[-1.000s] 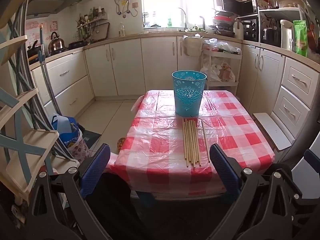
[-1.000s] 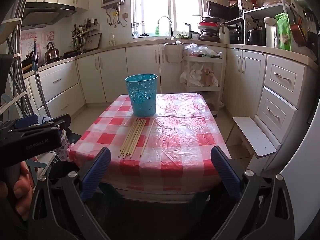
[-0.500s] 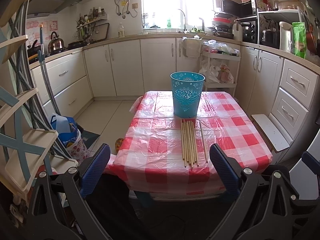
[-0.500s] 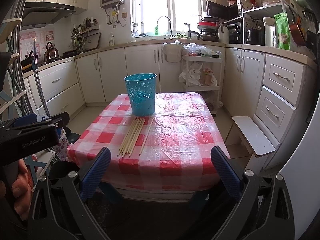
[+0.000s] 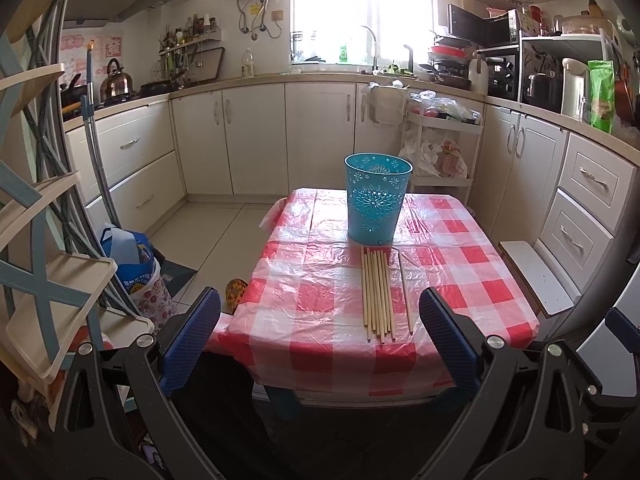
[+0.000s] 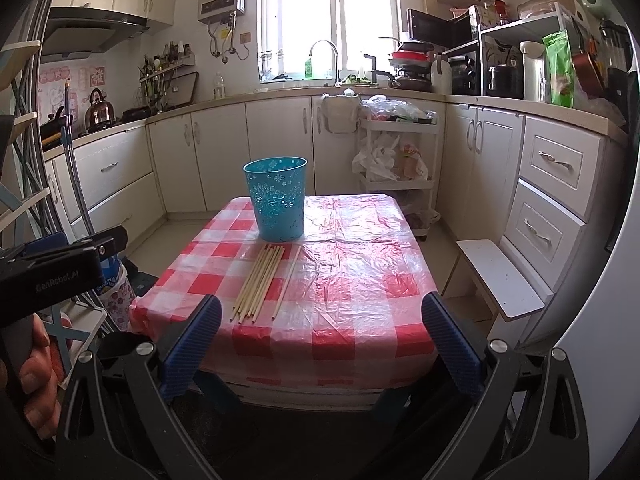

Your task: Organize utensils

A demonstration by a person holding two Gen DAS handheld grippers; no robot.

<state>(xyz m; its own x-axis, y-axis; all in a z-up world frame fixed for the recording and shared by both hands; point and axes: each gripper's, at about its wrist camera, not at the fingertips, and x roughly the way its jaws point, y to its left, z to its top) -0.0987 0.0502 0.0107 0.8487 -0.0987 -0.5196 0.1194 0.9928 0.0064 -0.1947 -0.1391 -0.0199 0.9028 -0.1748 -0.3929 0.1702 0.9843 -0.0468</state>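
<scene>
Several wooden chopsticks (image 5: 378, 292) lie side by side on a table with a red-and-white checked cloth (image 5: 312, 308), one stick slightly apart to the right. A teal perforated bucket (image 5: 377, 199) stands upright just behind them. The chopsticks (image 6: 262, 282) and bucket (image 6: 276, 198) also show in the right wrist view. My left gripper (image 5: 320, 340) is open and empty, held short of the table's near edge. My right gripper (image 6: 320, 344) is open and empty, also short of the near edge. The left gripper's body (image 6: 52, 276) shows at the left of the right wrist view.
A shelf rack (image 5: 44, 280) stands at the left with a blue bag (image 5: 132, 256) on the floor. A white stool (image 6: 500, 276) sits right of the table. Kitchen cabinets and a white trolley (image 5: 440, 148) stand behind.
Both grippers have drifted slightly back and up from the table; the table looks a little farther away. Both stay open and empty. The chopsticks and bucket have not moved.
</scene>
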